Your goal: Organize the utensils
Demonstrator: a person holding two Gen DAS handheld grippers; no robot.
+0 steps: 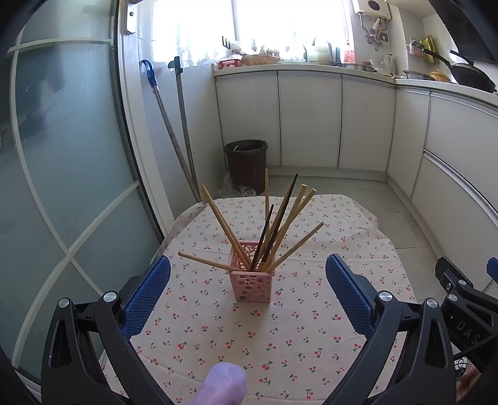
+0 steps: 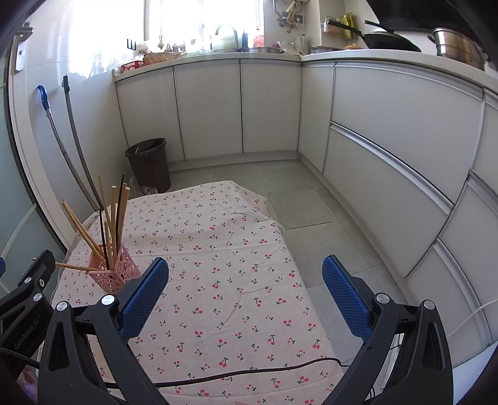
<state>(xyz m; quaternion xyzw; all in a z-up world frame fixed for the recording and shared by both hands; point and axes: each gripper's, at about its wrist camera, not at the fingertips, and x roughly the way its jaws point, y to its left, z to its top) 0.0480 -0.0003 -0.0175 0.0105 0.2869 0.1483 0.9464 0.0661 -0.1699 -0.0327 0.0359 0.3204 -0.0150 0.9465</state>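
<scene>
While both the left gripper (image 1: pixel 248 268) and right gripper (image 2: pixel 245 269) gape wide and empty, the pink holder (image 1: pixel 251 280) hides the chopsticks' (image 1: pixel 280 218) lower ends.

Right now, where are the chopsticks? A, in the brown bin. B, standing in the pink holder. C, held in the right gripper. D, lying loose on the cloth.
B: the chopsticks fan out of the pink holder, and both grippers are open and empty.

home kitchen | white cabinets (image 2: pixel 208 106); wok (image 2: pixel 392 40); faucet (image 2: pixel 225 29); bin (image 2: pixel 149 162)
</scene>
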